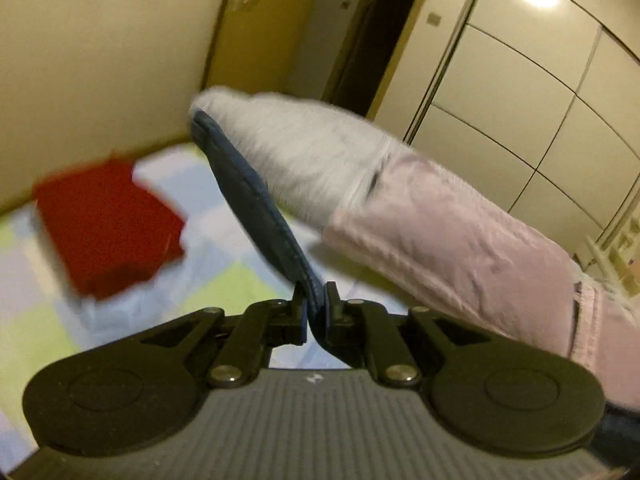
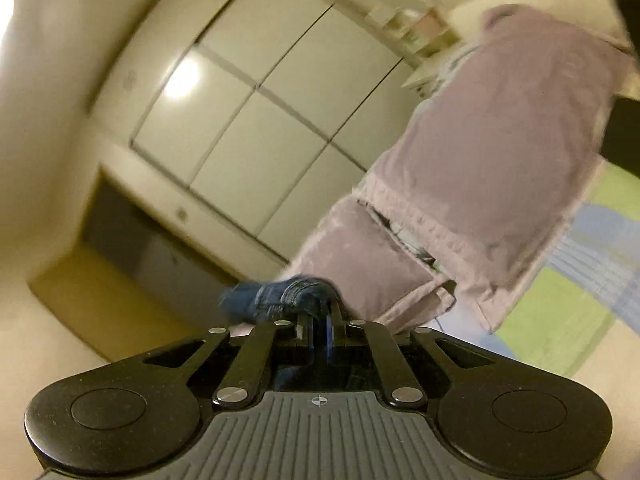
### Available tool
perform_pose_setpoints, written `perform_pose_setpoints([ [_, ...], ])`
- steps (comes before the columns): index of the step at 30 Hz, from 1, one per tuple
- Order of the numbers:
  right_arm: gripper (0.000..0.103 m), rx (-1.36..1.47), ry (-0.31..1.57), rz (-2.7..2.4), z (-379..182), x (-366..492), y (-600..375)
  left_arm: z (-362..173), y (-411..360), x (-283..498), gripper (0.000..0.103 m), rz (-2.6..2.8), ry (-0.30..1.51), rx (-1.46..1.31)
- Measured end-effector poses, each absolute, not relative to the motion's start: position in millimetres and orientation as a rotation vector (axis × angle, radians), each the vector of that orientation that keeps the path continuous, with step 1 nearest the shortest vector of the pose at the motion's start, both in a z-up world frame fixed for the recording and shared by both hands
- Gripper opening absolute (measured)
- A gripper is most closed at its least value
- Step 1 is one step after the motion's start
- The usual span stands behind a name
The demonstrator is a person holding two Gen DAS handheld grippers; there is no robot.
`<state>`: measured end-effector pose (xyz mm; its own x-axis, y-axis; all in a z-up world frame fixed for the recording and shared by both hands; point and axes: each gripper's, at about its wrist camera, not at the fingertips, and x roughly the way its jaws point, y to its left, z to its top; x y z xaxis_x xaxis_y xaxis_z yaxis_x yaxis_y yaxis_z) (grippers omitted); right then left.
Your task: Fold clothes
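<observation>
Left wrist camera sits right behind the left tongs (image 1: 314, 300), looking along them and slightly down over the checkered bedspread (image 1: 224, 280), with the panelled wardrobe (image 1: 520, 92) up to the right of it. Right wrist camera rides just behind the right tongs (image 2: 319, 320), tilted upward and rolled, facing that same wardrobe (image 2: 260, 120) head-on; only a corner of the bedspread (image 2: 560, 308) shows, low right. Both views share the wardrobe, the bedspread and the person's pink sleeve (image 1: 460, 248), close in.
</observation>
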<state>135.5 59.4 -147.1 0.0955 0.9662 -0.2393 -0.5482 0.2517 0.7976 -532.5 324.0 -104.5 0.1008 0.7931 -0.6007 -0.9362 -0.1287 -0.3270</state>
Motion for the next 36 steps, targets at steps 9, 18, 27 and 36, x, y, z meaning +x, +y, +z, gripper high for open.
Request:
perform_pose_setpoints([
  [9, 0.027, 0.304, 1.382, 0.464, -317.7, 126.3, -82.2, -318.3, 242.1, -580.3, 0.009, 1.62, 0.611, -1.371],
  [18, 0.052, 0.264, 1.295, 0.546, -338.5, 139.7, -66.5, -332.4, 254.0, -581.9, 0.031, 1.72, 0.62, -1.316],
  [27, 0.009, 0.268, 1.231, 0.533, -350.5, 158.9, -53.2, -321.8, 255.5, -589.5, 0.003, 1.744, 0.586, -1.145],
  [36, 0.012, 0.236, 1.242, 0.473, -331.9, 151.3, -87.9, -329.1, 222.9, -603.5, 0.014, 1.794, 0.796, -1.116],
])
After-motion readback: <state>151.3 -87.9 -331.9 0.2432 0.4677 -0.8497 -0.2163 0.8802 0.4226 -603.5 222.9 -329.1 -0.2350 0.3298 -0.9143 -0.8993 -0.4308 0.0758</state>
